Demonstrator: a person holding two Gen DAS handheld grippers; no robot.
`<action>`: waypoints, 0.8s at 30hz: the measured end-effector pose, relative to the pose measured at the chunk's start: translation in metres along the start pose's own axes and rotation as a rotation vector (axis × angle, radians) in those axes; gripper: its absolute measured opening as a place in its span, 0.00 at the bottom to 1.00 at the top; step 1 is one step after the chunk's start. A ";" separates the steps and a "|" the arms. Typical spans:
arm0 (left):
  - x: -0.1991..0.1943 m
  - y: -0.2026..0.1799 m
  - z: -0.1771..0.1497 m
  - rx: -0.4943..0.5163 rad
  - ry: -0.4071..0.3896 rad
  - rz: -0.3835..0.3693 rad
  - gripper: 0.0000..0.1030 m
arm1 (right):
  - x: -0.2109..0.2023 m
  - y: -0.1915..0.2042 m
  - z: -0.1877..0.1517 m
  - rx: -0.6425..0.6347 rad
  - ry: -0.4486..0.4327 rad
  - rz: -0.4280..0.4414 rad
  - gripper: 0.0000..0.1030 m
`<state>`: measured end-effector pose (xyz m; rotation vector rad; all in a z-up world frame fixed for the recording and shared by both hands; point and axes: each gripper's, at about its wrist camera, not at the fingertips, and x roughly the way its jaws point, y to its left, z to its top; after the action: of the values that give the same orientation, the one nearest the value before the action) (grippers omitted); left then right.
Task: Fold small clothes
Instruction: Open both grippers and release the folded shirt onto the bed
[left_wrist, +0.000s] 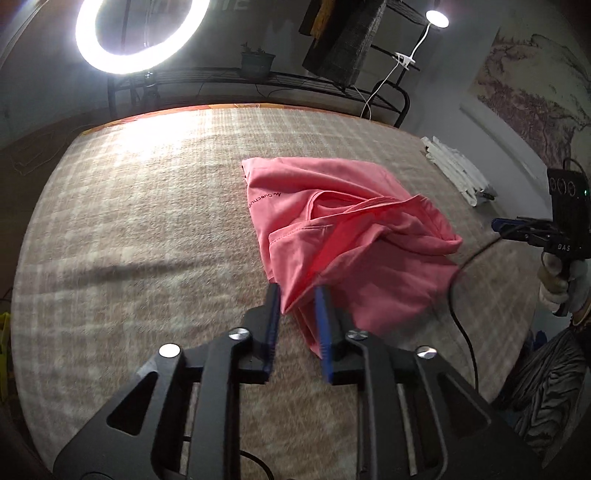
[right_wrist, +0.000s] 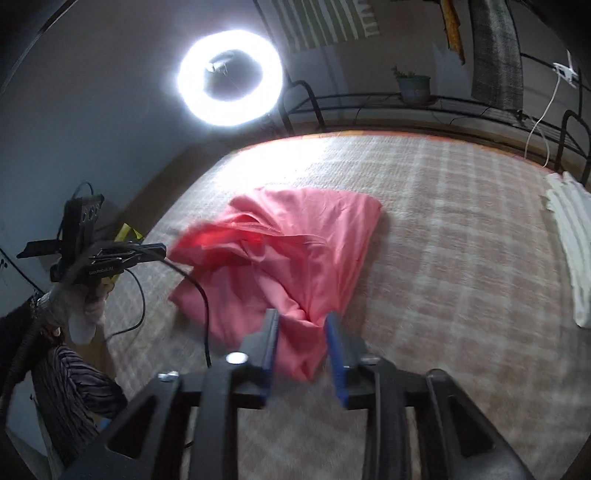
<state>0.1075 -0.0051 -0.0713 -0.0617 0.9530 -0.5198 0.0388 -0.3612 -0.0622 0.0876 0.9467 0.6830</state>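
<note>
The crumpled pink cotton T-shirt (left_wrist: 332, 229) lies bunched on the beige checked bed cover (left_wrist: 147, 221). Both grippers' fingers (left_wrist: 273, 314) (right_wrist: 271, 339) are spread, fabric corners loose between them; closing late risks a lopsided fold.

The pink garment (left_wrist: 343, 236) carries dark lettering, seen upside down, reading roughly "Quechua". The right gripper (left_wrist: 496, 224) body is marked "DAS". The left gripper (right_wrist: 162, 250) body bears small white print, possibly "GenRobot.AI"; not fully legible.
</note>
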 end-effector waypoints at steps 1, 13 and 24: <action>-0.005 0.002 0.002 -0.012 -0.013 -0.004 0.28 | -0.009 -0.002 -0.001 0.007 -0.012 0.010 0.29; 0.060 -0.001 0.039 -0.023 0.045 0.035 0.36 | 0.027 0.015 0.006 -0.024 0.024 -0.047 0.40; 0.087 -0.010 0.045 0.036 0.071 0.046 0.06 | 0.082 0.009 0.032 -0.022 0.054 -0.048 0.22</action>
<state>0.1796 -0.0603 -0.1082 0.0111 1.0115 -0.4991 0.0914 -0.3004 -0.0989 0.0273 0.9903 0.6544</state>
